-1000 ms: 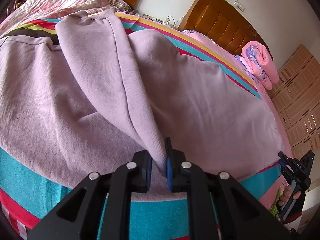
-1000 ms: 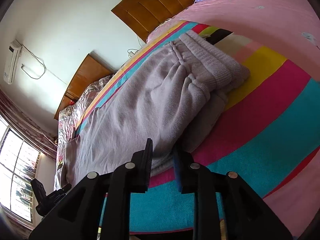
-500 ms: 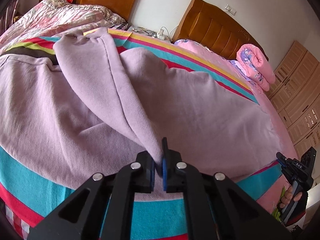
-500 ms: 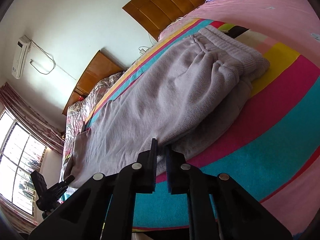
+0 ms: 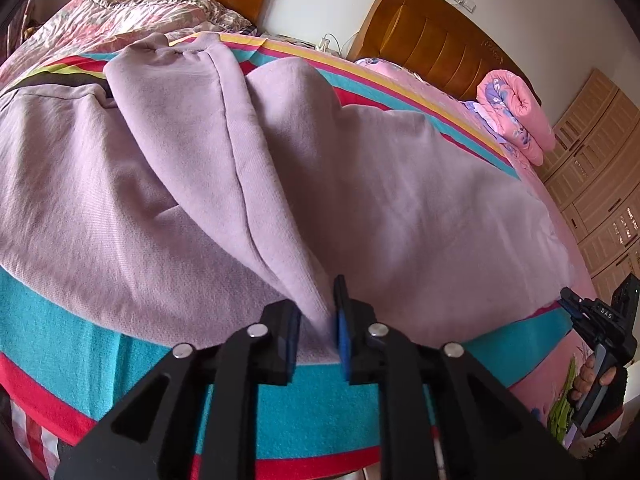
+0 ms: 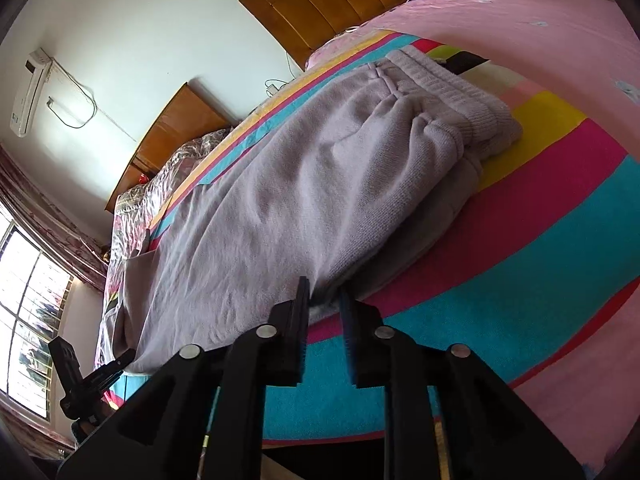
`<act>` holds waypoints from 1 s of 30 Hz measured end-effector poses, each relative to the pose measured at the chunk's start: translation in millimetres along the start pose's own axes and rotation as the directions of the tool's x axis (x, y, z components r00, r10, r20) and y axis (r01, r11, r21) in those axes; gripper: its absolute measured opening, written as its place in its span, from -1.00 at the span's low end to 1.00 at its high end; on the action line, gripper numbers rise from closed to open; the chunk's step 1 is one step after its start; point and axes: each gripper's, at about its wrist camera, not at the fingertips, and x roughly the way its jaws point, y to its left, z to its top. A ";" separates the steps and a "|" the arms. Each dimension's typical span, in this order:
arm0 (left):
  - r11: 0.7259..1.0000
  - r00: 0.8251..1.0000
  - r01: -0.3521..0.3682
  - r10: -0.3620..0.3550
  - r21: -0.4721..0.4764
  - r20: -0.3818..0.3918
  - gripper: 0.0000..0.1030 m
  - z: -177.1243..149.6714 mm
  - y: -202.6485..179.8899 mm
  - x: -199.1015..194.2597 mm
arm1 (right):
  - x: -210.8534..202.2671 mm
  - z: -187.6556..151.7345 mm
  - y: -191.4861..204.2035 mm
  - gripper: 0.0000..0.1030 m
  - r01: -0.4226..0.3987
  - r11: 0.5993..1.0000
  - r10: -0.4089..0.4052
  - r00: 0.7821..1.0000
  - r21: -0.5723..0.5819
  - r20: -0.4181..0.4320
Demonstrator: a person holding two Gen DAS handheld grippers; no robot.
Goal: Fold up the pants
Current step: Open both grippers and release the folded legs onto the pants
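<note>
Pants (image 5: 400,200): lilac sweatpants, spread across the striped blanket (image 5: 80,320) on the bed, waistband (image 6: 452,88) end towards the pink sheet (image 6: 520,20), legs running off towards the window side.
Left gripper (image 5: 316,320): jaws pinched on a raised ridge of fabric at the near edge, cloth tented up btwn the pads.
Right gripper (image 6: 324,312): jaws a bit apart w/ the near hem edge sitting in the gap, can't tell if it's actually squeezing.
Feel: thick fleece, soft & floppy, prob a bit heavy, sags wherever it isn't held, not slippery imo.
Where to grab: edge/seam, through both layers, or only the top layer lifts.
Also around: wooden headboards (image 6: 332,4), rolled pink quilt (image 5: 516,116), wardrobe (image 5: 600,184).
</note>
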 end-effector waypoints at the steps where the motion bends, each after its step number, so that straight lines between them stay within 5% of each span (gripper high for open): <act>1: 1.000 0.999 -0.022 0.023 -0.013 0.035 -0.34 0.4 2.4 -6.2 | -5.8 -1.5 0.4 -0.30 0.018 1.000 -0.018 1.000 0.007 0.008; 4: 0.992 0.976 -0.123 0.125 -0.025 0.177 -0.22 7.6 1.7 -34.2 | -34.6 -8.1 17.8 -0.28 0.073 0.994 -0.063 0.991 -0.082 0.120; 8: 0.993 0.971 -0.072 0.047 0.097 0.234 -0.04 25.2 -31.8 -51.2 | -37.9 -18.8 72.0 -0.28 0.060 0.950 -0.016 0.989 -0.305 0.145; 13: 0.951 0.993 0.026 -0.060 0.308 0.100 0.19 43.1 -96.8 0.1 | 3.2 -33.9 110.8 -0.28 0.055 0.907 -0.028 0.997 -0.418 0.071; 16: 0.950 0.999 0.032 -0.026 0.309 -0.023 0.20 59.2 -103.5 52.2 | 26.0 -50.8 121.0 -0.28 0.051 0.892 -0.047 0.999 -0.449 0.019; 18: 0.965 0.994 -0.036 0.063 0.261 -0.095 0.19 68.8 -89.1 82.3 | 41.1 -65.1 126.6 -0.18 0.088 0.864 -0.092 0.996 -0.495 0.017; 21: 0.971 0.992 -0.086 0.106 0.225 -0.074 0.05 83.4 -67.8 93.5 | 42.8 -73.5 135.2 -0.08 0.109 0.816 -0.113 0.993 -0.567 0.028; 26: 0.974 0.989 -0.121 0.135 0.191 -0.060 0.03 94.4 -50.5 95.8 | 39.5 -59.7 135.7 0.03 0.028 0.824 -0.071 0.996 -0.565 -0.054; 29: 0.966 0.987 -0.146 0.158 0.214 -0.037 0.03 90.5 -53.7 93.8 | 37.8 -38.5 131.5 0.07 0.038 0.844 -0.053 0.999 -0.535 -0.012; 30: 0.963 0.986 -0.154 0.164 0.221 -0.026 0.03 89.4 -54.4 94.0 | 38.8 -29.0 130.3 0.26 0.054 0.852 -0.057 0.998 -0.521 0.011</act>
